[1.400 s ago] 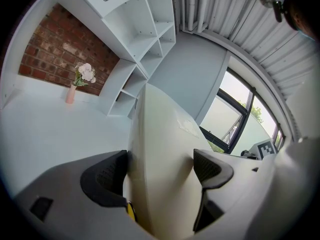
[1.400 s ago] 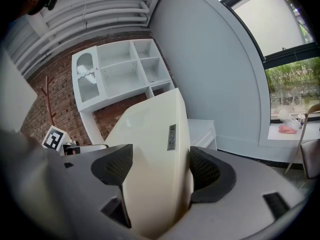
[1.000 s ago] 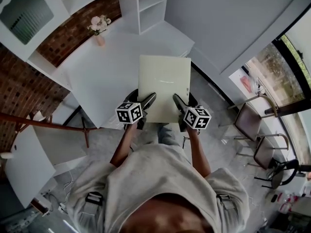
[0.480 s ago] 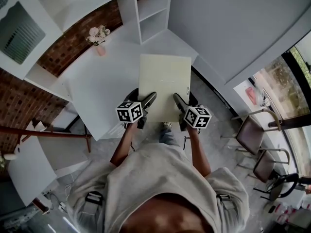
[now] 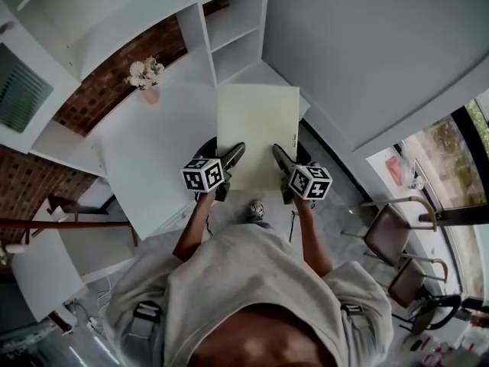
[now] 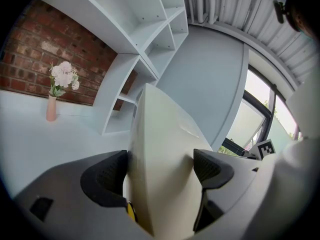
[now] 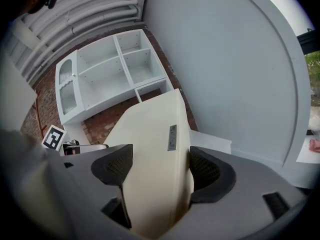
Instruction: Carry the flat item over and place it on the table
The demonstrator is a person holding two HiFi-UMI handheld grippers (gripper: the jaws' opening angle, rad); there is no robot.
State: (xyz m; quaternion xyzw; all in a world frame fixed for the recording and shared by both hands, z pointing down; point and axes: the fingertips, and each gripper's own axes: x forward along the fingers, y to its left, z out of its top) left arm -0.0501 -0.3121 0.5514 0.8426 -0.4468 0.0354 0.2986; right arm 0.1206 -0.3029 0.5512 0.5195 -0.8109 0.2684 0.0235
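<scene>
1. The left gripper [image 5: 231, 157] and right gripper [image 5: 280, 159] each clamp the near edge of the flat cream panel [image 5: 257, 125]; it hangs level beside the white table [image 5: 153, 155].
2. The carry looks nearly done; lowering and release remain.

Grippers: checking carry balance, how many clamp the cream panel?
2: left gripper on the cream panel at its near-left edge, right gripper at its near-right edge. None seem hidden.

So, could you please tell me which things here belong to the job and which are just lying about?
Job in hand:
- flat cream panel, clamped at its near edge by the left gripper and the right gripper
- white table

Just about:
- vase of flowers on the table
- white shelf unit
- chairs
</scene>
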